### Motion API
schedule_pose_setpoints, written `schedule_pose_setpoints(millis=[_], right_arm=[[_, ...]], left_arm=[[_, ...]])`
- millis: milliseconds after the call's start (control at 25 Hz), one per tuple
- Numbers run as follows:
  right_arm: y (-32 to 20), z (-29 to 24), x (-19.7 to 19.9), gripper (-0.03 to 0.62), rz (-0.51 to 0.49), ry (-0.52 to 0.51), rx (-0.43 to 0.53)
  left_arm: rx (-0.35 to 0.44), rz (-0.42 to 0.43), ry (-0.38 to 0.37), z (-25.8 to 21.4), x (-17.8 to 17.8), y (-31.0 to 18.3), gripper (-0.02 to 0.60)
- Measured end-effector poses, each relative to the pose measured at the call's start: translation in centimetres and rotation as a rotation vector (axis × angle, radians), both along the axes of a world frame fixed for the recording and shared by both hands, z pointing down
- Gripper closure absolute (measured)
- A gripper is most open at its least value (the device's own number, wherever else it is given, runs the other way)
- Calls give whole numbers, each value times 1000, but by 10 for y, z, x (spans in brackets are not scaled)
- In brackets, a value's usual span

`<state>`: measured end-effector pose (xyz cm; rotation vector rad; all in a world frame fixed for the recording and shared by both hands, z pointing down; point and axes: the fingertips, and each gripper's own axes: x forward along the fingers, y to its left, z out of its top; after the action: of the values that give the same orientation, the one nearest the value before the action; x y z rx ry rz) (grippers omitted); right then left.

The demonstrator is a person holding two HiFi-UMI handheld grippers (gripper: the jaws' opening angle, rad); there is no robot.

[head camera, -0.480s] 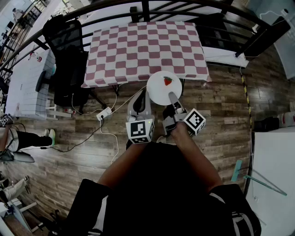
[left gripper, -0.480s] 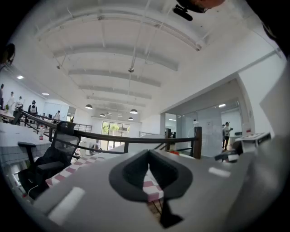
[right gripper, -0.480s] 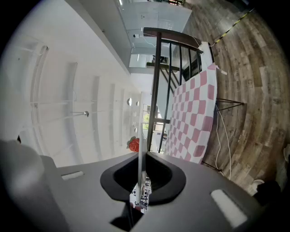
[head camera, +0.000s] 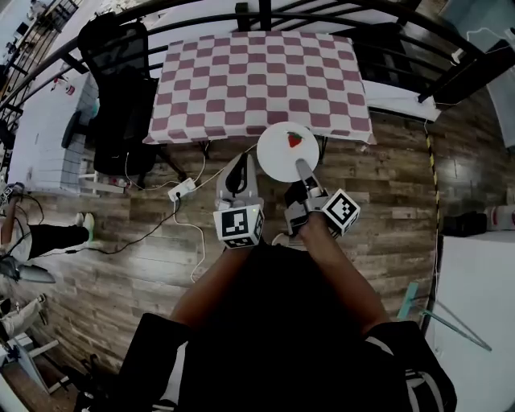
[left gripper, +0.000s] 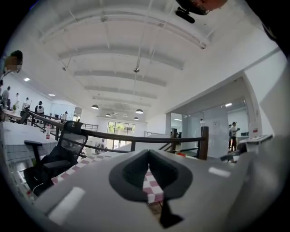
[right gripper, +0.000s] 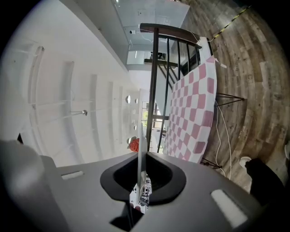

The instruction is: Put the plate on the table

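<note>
A white plate (head camera: 287, 150) with a red strawberry (head camera: 294, 139) on it hangs level over the wooden floor, just off the near edge of the table with the pink-and-white checked cloth (head camera: 257, 80). My right gripper (head camera: 299, 167) is shut on the plate's near rim. In the right gripper view the plate (right gripper: 139, 149) shows edge-on as a thin line between the jaws, with the strawberry (right gripper: 134, 144) beside it. My left gripper (head camera: 239, 165) is to the left of the plate, shut and holding nothing. Through its jaws (left gripper: 148, 156) only a sliver of the checked cloth (left gripper: 153, 188) shows.
A black office chair (head camera: 121, 88) stands at the table's left side. A black railing (head camera: 322, 12) runs behind the table. A power strip with cables (head camera: 181, 191) lies on the floor to the left. A white surface (head camera: 483, 273) is at the right.
The left gripper has shifted a little to the left and toward the table. The plate and the right gripper stay at about the same spot by the table's near edge.
</note>
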<state>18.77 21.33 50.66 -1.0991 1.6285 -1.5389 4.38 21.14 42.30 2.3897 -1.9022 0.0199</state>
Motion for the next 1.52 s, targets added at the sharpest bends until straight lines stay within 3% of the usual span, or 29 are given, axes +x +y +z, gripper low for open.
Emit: schedule_pose_setpoints(millis=[440, 760, 1120, 1520], right_arm=[[-85, 17, -29, 576, 31, 11, 36], [-200, 13, -44, 576, 84, 11, 9], [-280, 23, -78, 577, 141, 21, 2], [-340, 52, -117, 576, 179, 17, -36]], left_arm=[[-44, 19, 18, 25, -24, -69, 572], [-54, 15, 22, 15, -61, -178, 572], [-47, 88, 4, 18, -108, -250, 572], [-83, 148, 39, 40, -155, -312, 572]])
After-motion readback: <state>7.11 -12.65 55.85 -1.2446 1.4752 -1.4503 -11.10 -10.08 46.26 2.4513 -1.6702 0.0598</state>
